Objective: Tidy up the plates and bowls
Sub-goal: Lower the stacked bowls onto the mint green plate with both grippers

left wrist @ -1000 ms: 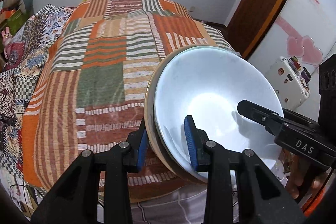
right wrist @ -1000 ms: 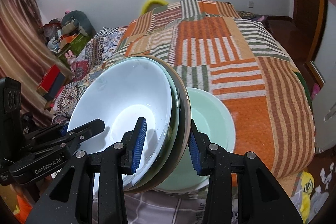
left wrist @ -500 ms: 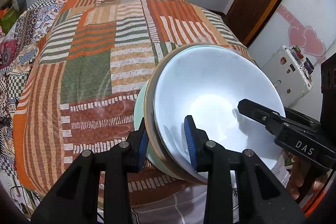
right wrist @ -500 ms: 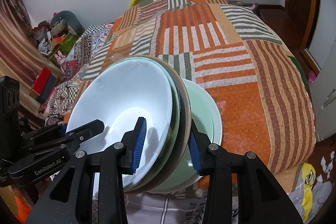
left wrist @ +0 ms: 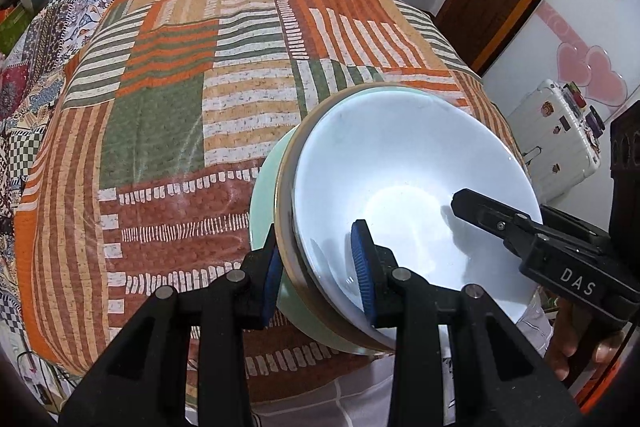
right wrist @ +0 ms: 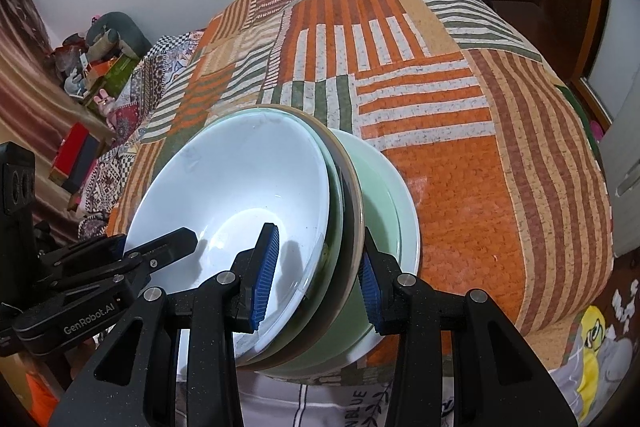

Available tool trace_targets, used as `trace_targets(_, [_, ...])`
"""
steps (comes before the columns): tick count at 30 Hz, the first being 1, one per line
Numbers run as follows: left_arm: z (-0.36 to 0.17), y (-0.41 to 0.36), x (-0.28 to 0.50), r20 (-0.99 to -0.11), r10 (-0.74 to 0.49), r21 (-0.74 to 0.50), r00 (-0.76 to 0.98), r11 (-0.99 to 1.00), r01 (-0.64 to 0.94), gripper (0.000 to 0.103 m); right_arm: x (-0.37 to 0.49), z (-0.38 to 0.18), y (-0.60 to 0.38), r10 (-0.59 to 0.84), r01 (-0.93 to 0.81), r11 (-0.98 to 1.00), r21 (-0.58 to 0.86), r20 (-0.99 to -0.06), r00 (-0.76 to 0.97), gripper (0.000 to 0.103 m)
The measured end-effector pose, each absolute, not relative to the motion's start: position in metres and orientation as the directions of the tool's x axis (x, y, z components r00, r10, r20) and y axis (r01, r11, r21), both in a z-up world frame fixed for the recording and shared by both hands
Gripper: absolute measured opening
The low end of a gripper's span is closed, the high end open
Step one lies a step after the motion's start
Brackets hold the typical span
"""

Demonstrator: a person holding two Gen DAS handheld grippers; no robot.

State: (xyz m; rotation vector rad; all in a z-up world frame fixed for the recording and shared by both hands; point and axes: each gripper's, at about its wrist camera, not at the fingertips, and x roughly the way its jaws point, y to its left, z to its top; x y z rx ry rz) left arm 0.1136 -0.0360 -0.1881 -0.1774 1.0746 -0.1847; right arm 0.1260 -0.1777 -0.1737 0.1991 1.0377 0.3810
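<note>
From where I stand, the patchwork bedspread [left wrist: 168, 115] in orange, green and cream stripes fills the left of the scene, running back to a white wall. At the near edge of the bed a person holds up a stack of dishes with a tool in each hand.

The left gripper [left wrist: 320, 267] is clamped on the stack's left rim: one blue pad [left wrist: 273, 279] presses the outside of the tan-edged plate [left wrist: 287, 211], the other lies inside the white bowl [left wrist: 400, 187]. The white bowl sits on top, tilted so its hollow faces the person. Under the stack a pale green bowl [left wrist: 264, 187] lies on the bedspread; I cannot tell whether the stack touches it.

The right gripper [right wrist: 316, 271] is clenched on the opposite rim, one blue pad [right wrist: 265, 275] inside the white bowl [right wrist: 240, 187], the other behind the tan-edged plate [right wrist: 352, 195]. From this side a green dish [right wrist: 335, 187] shows nested between the white bowl and the plate, and the pale green bowl [right wrist: 380, 195] sits just behind them on an orange patch of the bedspread [right wrist: 480, 167].

Further right, a white suitcase [left wrist: 556, 143] covered in stickers stands by a pale door with pink hearts [left wrist: 588, 71]. A hand [left wrist: 576, 355] shows low down, gripping the right tool's handle.
</note>
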Motion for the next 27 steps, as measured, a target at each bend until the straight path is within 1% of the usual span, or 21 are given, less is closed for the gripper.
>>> trace_targets(7, [-0.189,-0.036,0.115,-0.851,-0.246,-0.247,0.464,0.967,0.060,0.034,0.130,-0.178,-0.178,0.412,-0.208,0.911,0.355,-0.795,0.446,0.036])
trace_targets(16, [-0.190,-0.038,0.115,-0.848,-0.255,-0.248,0.465,0.966,0.078,0.038,0.130,-0.183,-0.180,0.436,-0.216,0.900,0.379,-0.792,0.427,0.039])
trace_targets(18, [-0.190,-0.038,0.115,-0.847,-0.259,-0.251,0.465,0.965,0.080,0.040,0.128,-0.183,-0.179,0.433,-0.227,0.901,0.369,-0.795,0.424,0.040])
trace_targets(19, [-0.189,-0.037,0.113,-0.843,-0.255,-0.247,0.474,0.966,0.080,0.041,0.127,-0.181,-0.179,0.428,-0.232,0.903,0.361,-0.795,0.431,0.041])
trace_targets(21, [-0.183,-0.037,0.110,-0.835,-0.235,-0.224,0.498,0.971,0.083,0.042,0.125,-0.176,-0.178,0.404,-0.241,0.914,0.327,-0.793,0.456,0.050])
trace_targets(23, [-0.177,-0.037,0.106,-0.827,-0.220,-0.204,0.517,0.975,0.090,0.042,0.122,-0.169,-0.181,0.391,-0.248,0.919,0.305,-0.783,0.484,0.056])
trace_targets(27, [-0.158,-0.036,0.098,-0.800,-0.203,-0.177,0.565,0.979,0.102,0.042,0.118,-0.154,-0.187,0.384,-0.256,0.922,0.290,-0.763,0.519,0.056])
